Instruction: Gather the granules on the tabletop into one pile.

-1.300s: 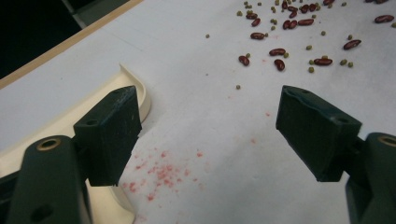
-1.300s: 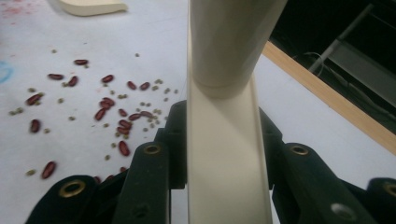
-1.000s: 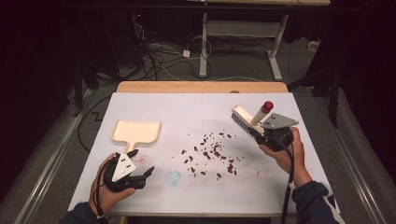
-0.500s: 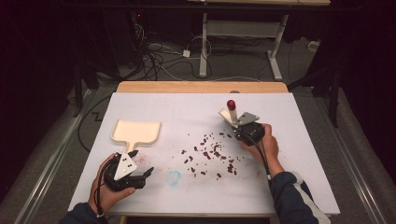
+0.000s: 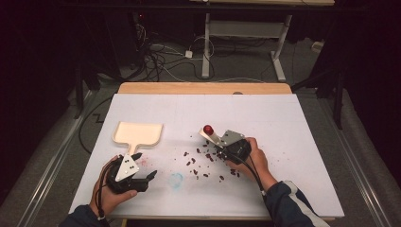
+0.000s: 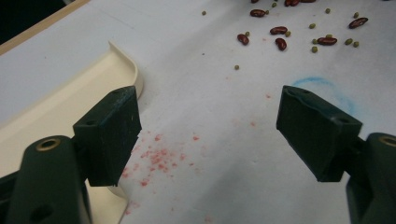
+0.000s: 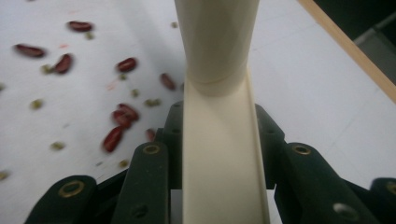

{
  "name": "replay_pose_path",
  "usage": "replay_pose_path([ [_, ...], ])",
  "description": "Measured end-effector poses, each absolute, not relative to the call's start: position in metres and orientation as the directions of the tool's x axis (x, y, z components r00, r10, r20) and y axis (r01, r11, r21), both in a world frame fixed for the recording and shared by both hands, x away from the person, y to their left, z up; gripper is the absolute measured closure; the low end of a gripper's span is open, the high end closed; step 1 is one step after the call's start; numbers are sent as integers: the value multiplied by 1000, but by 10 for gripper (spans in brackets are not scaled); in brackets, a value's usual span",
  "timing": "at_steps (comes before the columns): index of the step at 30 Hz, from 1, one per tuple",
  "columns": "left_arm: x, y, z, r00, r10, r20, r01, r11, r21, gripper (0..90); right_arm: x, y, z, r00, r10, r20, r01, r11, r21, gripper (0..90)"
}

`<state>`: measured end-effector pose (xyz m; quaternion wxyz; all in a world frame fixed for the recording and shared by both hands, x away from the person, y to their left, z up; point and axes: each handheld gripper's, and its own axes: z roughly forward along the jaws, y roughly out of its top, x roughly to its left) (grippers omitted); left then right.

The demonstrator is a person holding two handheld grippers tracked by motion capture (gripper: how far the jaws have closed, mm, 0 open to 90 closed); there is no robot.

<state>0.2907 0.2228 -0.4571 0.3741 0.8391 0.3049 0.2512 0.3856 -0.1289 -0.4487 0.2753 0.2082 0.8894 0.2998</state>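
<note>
Red beans and small green ones lie scattered at the middle of the white table. My right gripper is shut on a cream tool with a red tip, held low at the right edge of the beans. Its handle runs up between the jaws, with beans to its left. A cream dustpan rests at the left. My left gripper stands open just below its handle, nothing between the jaws. The pan's rim lies beside the left jaw, beans farther off.
A blue smudge and red specks mark the table near the left gripper. The table's wooden far edge runs behind. Cables and desk legs lie on the floor beyond.
My right gripper has carried the tool leftward and down to the edge of the beans. The left gripper has hardly moved.
</note>
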Motion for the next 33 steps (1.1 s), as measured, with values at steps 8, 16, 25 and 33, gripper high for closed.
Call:
replay_pose_path([
  [8, 291, 223, -457, 699, 690, 190, 320, -538, 780, 208, 370, -135, -435, -804, 489, -339, 159, 725, 670, 676],
  [16, 292, 223, -457, 693, 691, 203, 312, -542, 781, 208, 365, -147, -412, -765, 531, -364, 138, 688, 713, 676],
  [25, 291, 228, -453, 664, 718, 211, 310, -520, 796, 204, 334, -148, -384, -831, 519, -200, 138, 540, 830, 676],
  [33, 292, 242, -448, 602, 777, 183, 334, -454, 826, 198, 302, -98, -416, -910, 407, 81, 274, 441, 855, 677],
])
